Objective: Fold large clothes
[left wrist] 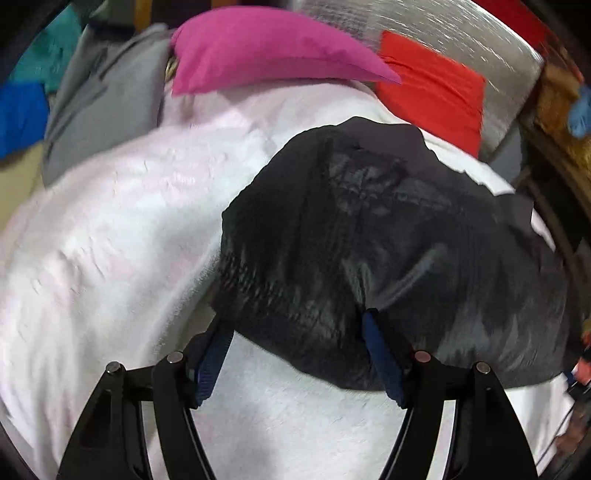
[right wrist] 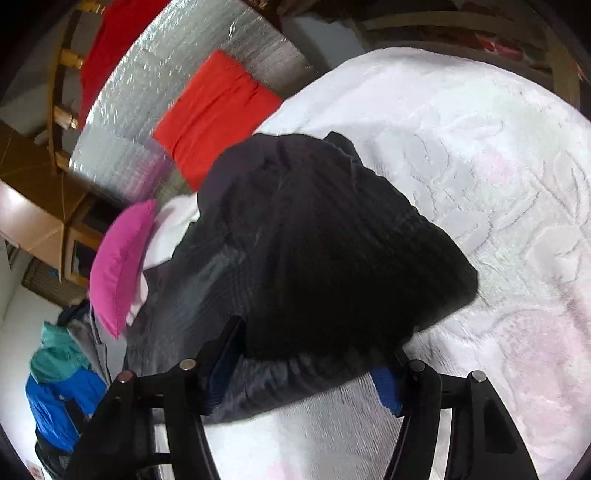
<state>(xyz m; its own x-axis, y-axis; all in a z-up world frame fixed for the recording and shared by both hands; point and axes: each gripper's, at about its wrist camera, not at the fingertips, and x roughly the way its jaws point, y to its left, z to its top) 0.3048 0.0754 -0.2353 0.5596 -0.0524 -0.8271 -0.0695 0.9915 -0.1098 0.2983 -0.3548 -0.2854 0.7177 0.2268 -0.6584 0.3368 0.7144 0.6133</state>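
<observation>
A black quilted jacket (left wrist: 369, 229) lies bunched on a white bedcover (left wrist: 110, 240). My left gripper (left wrist: 297, 339) stands wide at the jacket's near hem. The hem lies between its blue pads (left wrist: 212, 354) without being squeezed. In the right wrist view the same jacket (right wrist: 325, 236) is folded over on itself on the white bedcover (right wrist: 480, 166). My right gripper (right wrist: 306, 362) has a thick roll of the hem filling the gap between its pads (right wrist: 386, 387), and both pads press on the fabric.
A pink pillow (left wrist: 266, 48) and a red pillow (left wrist: 432, 88) lean against a silver foil panel (left wrist: 424, 33) at the head of the bed. Grey clothing (left wrist: 103, 103) and blue and teal clothes (right wrist: 55, 398) are piled beside the bed. Wooden furniture (right wrist: 37, 177) stands behind.
</observation>
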